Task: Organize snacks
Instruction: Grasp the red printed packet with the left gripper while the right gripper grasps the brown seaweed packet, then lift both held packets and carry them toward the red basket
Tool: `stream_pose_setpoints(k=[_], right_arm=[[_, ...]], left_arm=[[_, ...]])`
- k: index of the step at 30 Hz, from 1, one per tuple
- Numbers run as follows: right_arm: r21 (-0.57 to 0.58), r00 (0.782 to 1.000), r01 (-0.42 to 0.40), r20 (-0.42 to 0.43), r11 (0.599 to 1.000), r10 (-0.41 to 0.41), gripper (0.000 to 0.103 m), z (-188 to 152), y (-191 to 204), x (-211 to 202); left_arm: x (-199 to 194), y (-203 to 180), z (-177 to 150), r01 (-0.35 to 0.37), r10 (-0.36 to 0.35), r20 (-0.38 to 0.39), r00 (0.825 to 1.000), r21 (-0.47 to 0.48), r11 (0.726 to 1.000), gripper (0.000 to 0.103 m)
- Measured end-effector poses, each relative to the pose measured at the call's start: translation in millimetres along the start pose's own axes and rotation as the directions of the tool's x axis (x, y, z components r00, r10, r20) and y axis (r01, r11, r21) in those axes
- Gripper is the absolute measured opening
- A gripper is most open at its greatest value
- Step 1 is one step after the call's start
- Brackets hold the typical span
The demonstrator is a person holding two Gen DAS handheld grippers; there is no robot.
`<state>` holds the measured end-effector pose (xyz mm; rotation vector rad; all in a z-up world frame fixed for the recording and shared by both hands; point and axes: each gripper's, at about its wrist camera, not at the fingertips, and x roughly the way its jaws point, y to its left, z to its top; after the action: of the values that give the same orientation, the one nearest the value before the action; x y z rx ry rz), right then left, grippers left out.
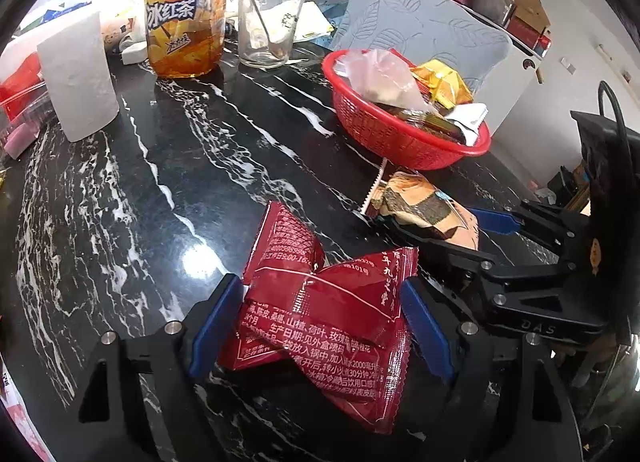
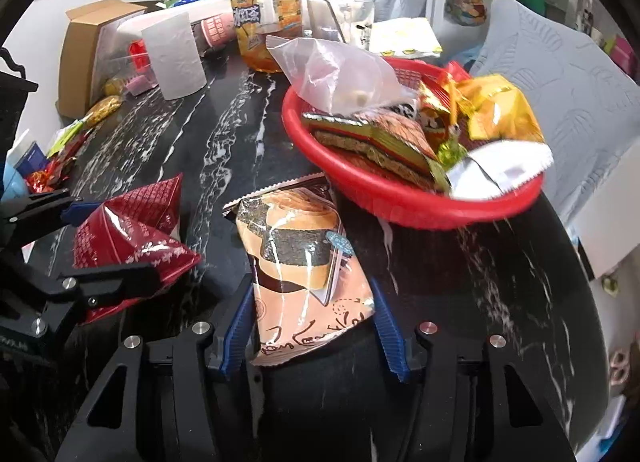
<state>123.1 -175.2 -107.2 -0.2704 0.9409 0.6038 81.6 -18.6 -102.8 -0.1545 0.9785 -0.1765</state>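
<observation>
Basket: your red basket [image 2: 400, 210] sits on the black table [image 1: 160, 202], ahead of both claws — nearer the right one.
Right claw [image 2: 310, 322]: closed on the orange packet [image 2: 304, 258], long axis pointing at the basket rim.
Left claw [image 1: 320, 326]: closed on the red packet [image 1: 320, 318], well short of the basket.
Hidden: whether either packet is off the table — you cannot tell.

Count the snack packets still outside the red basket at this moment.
2. A red packet sits between the left gripper fingers; an orange packet sits between the right gripper fingers, just before the red basket. Clutter may hide others.
</observation>
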Motion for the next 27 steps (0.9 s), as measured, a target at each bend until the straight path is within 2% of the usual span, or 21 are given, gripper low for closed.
stream_pose_setpoints(k=[1,6,18,20,22,24,26,27], right_arm=[[0.008,1.000,0.000,-0.001,1.000,0.000,0.055,-2.6,-0.6,-1.8],[0.043,1.000,0.009,-0.007,0.999,-0.009,0.056,-18.5,-4.4,-14.0],[0.101,1.000,0.003,-0.023,0.995,-0.001,0.056,-51.5,-9.4,-41.5],[0.110,1.000,0.003,-0.029,0.994,0.000,0.056,-55.1,-9.4,-44.9],[0.114,0.999,0.006,-0.036,0.993,-0.001,0.056,-59.6,-9.7,-48.6],[0.116,0.999,0.012,-0.042,0.993,-0.007,0.056,-63.3,-9.9,-51.8],[0.116,0.999,0.016,-0.046,0.993,-0.010,0.057,-65.4,-10.6,-53.6],[0.117,0.999,0.017,-0.047,0.993,-0.012,0.059,-66.2,-11.1,-53.9]], left_arm=[[-0.7,-2.8,-1.1,-0.003,0.003,0.002,1.000,0.010,1.000,0.076],[-5.2,-15.8,-6.0,0.005,-0.005,0.000,1.000,0.044,0.999,0.066],[-13.1,-42.6,-24.7,0.061,-0.056,-0.058,0.997,0.089,0.994,0.066],[-13.0,-45.5,-26.2,0.045,-0.040,-0.047,0.998,0.105,0.994,0.071],[-8.2,-47.7,-26.7,0.030,-0.023,-0.055,0.998,0.119,0.992,0.087],[0.8,-50.2,-27.7,0.036,-0.024,-0.098,0.995,0.128,0.991,0.093],[7.7,-50.8,-28.4,0.040,-0.024,-0.124,0.992,0.124,0.992,0.093],[7.3,-51.9,-28.8,0.036,-0.022,-0.109,0.994,0.127,0.991,0.093]])
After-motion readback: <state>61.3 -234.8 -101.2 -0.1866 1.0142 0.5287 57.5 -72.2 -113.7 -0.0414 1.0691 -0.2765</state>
